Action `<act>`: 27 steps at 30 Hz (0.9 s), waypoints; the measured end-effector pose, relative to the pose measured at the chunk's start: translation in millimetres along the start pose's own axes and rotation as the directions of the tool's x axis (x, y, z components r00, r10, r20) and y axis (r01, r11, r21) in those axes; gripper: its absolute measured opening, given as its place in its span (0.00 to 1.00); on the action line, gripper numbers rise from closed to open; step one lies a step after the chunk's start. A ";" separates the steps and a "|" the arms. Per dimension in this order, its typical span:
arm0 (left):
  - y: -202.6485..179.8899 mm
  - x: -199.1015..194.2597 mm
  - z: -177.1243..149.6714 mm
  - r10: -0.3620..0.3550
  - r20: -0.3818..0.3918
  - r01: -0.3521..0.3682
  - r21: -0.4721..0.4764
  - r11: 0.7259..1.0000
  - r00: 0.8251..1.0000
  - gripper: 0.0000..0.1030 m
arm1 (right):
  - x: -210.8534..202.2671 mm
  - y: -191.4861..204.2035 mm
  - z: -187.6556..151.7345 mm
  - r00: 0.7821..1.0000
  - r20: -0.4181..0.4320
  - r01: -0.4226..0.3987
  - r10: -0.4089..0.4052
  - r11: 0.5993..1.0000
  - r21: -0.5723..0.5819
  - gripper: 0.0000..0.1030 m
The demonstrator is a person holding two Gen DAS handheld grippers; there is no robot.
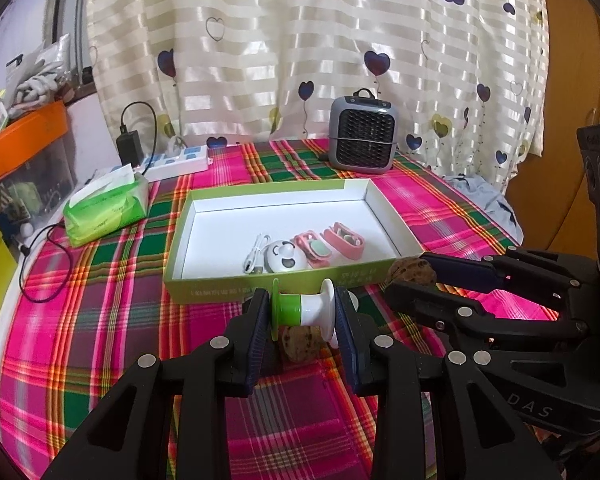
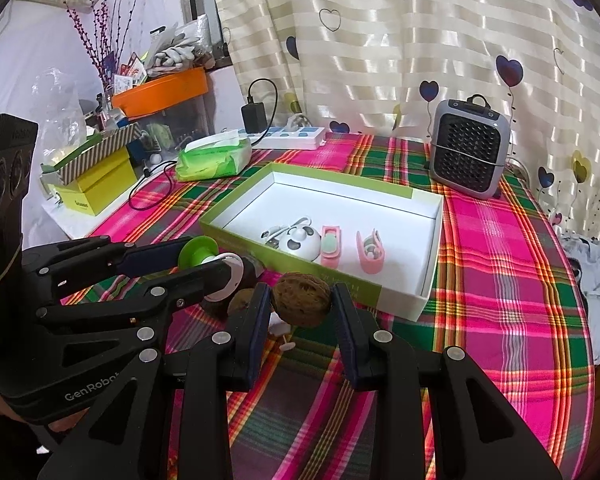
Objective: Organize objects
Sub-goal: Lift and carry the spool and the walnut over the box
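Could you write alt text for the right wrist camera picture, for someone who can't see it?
The right claw grips a walnut above a plaid tablecloth, just before an open box of small gadgets. The left claw holds a green-and-white spool.

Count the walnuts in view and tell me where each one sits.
2: one walnut clamped in the right gripper; another walnut on the tablecloth below the left gripper. Others may be hidden.

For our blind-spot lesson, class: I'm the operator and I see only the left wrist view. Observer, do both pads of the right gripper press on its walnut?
Observer: Yes. In the right wrist view the walnut sits squeezed between both pads of the right gripper.
Operator: What stands behind the orange tray?
Observer: Purple twigs rise behind the orange tray, against the pale wall.
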State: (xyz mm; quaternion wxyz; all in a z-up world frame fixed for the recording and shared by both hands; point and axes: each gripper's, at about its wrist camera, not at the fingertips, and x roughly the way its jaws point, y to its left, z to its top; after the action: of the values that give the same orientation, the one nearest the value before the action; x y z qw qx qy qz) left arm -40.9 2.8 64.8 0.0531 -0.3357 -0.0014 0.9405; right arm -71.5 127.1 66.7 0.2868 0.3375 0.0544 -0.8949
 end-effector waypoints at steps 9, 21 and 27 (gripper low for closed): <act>4.4 11.9 15.3 0.010 0.009 -0.010 0.009 1.000 1.000 0.29 | 10.5 -5.5 14.3 1.000 0.000 0.014 -0.014 1.000 -0.017 0.32; 12.6 36.4 26.9 0.014 -0.011 -0.014 0.004 1.000 1.000 0.29 | 33.9 -13.6 25.6 1.000 -0.022 0.012 -0.012 1.000 -0.022 0.32; 16.4 47.1 32.6 0.020 -0.017 -0.020 0.007 1.000 1.000 0.29 | 46.2 -22.8 31.8 0.999 -0.033 0.024 -0.025 1.000 -0.017 0.32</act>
State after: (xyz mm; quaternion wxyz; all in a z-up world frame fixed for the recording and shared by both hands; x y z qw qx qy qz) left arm -99.3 -7.6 59.8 0.0447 -0.3435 0.0058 0.9381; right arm -130.4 114.8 59.6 0.2778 0.3490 0.0707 -0.8922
